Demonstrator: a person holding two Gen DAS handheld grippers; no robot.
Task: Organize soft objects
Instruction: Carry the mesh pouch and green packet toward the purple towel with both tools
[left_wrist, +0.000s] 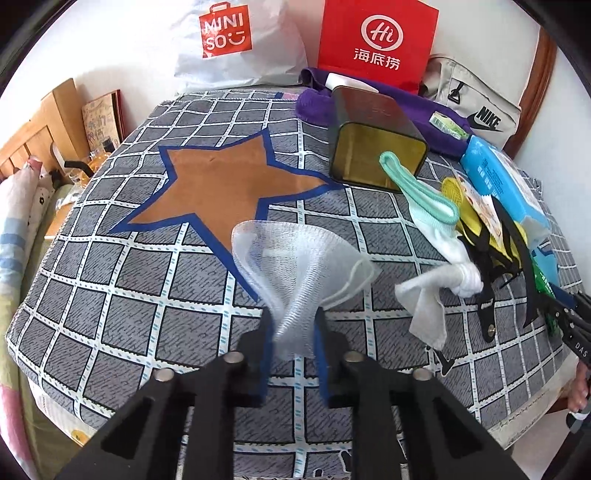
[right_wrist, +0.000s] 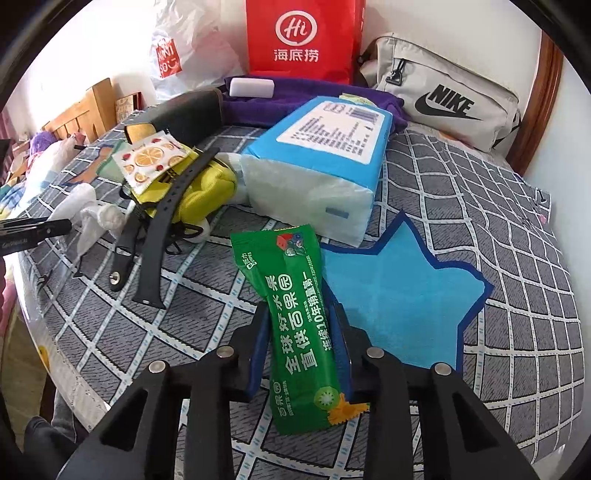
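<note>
Nearby, tin (left_wrist: 373, 144) beside socks (left_wrist: 421, 199).

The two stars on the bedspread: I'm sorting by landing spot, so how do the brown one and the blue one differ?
The brown star is tan-brown and bare, with the left gripper holding a white mesh pouch over its lower point. The blue star is sky blue, partly overlapped by the green snack packet that the right gripper clamps. Both have dark blue borders and lie flat on the grey checked cover.
</note>
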